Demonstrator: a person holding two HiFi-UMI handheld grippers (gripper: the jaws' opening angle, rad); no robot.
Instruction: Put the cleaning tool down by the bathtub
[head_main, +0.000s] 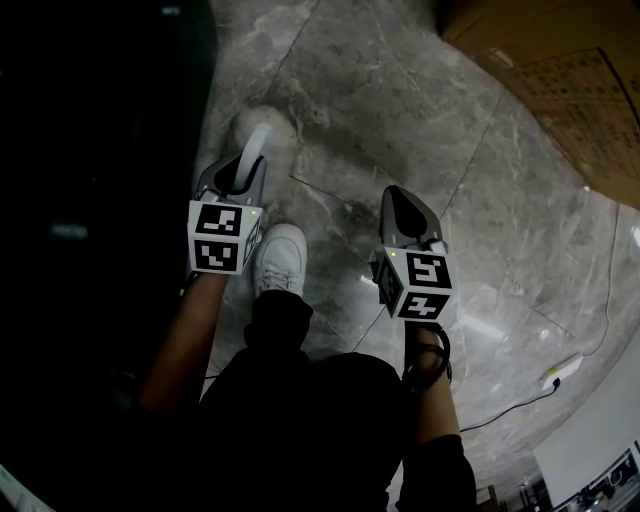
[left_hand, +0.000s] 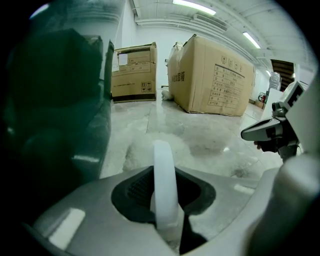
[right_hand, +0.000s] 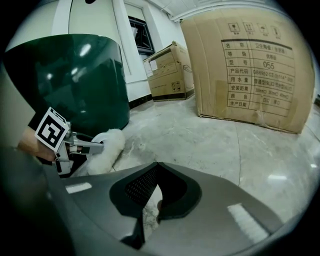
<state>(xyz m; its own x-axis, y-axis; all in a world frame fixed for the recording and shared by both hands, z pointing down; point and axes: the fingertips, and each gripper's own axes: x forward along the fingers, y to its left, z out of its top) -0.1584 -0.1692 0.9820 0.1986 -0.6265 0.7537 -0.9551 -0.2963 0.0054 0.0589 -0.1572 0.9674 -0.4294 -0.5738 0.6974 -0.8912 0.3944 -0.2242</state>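
The cleaning tool has a white curved handle (head_main: 256, 146) and a fluffy white head (head_main: 262, 122) that hangs close over the grey marble floor. My left gripper (head_main: 243, 172) is shut on the handle (left_hand: 164, 185), just right of the dark green bathtub (left_hand: 55, 110). In the right gripper view the fluffy head (right_hand: 105, 150) shows in front of the left gripper (right_hand: 75, 145), beside the bathtub (right_hand: 70, 80). My right gripper (head_main: 402, 205) is held to the right, shut with nothing between its jaws (right_hand: 157, 167).
Large cardboard boxes (left_hand: 212, 82) (right_hand: 250, 65) stand across the floor, a smaller one (left_hand: 132, 72) by the wall. The person's white shoe (head_main: 280, 258) is between the grippers. A power strip with its cable (head_main: 560, 372) lies at the right.
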